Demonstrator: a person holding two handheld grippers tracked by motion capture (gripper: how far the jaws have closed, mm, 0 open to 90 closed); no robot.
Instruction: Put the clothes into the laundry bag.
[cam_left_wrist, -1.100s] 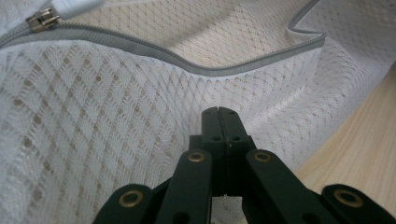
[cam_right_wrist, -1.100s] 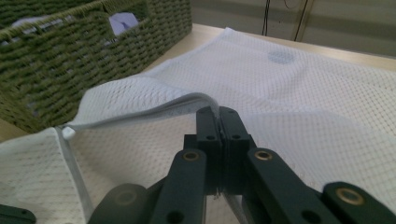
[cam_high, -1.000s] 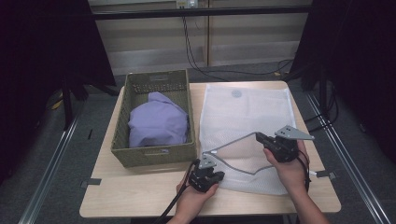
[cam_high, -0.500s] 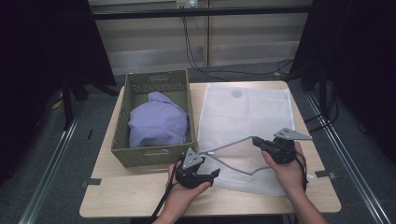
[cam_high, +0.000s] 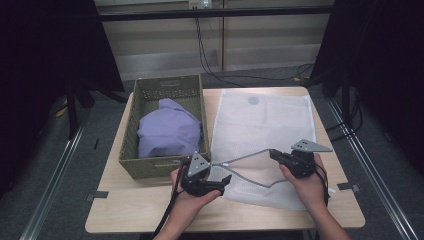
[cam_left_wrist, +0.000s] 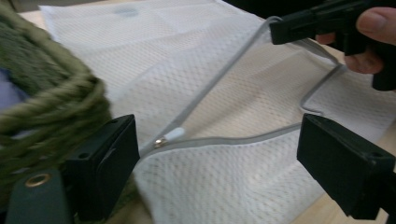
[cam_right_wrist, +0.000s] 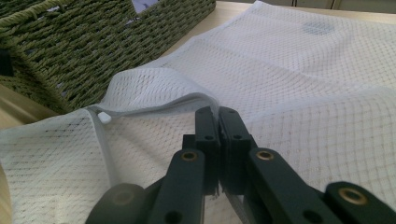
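Observation:
A white mesh laundry bag (cam_high: 262, 127) lies flat on the table, and its grey zipper edge (cam_high: 245, 156) gapes open near the front. My right gripper (cam_high: 275, 155) is shut on the upper zipper edge (cam_right_wrist: 187, 99) and holds it lifted off the bag. My left gripper (cam_high: 220, 175) hovers by the basket's front corner. Its jaws have just been opening and nothing is between them. In the left gripper view (cam_left_wrist: 219, 140) the white zipper pull (cam_left_wrist: 172, 136) lies on the bag beyond the wide jaws. The right gripper view (cam_right_wrist: 218, 114) shows mesh pinched between the closed pads.
A green woven basket (cam_high: 137, 167) stands left of the bag with a purple garment (cam_high: 167, 130) in it. Its front right corner (cam_left_wrist: 51, 107) is close beside my left jaw. The table's front edge (cam_high: 225, 224) lies just below both hands.
My left gripper has opened and moved left and up, away from the zipper end toward the basket. The right gripper has stayed put, still holding the zipper edge.

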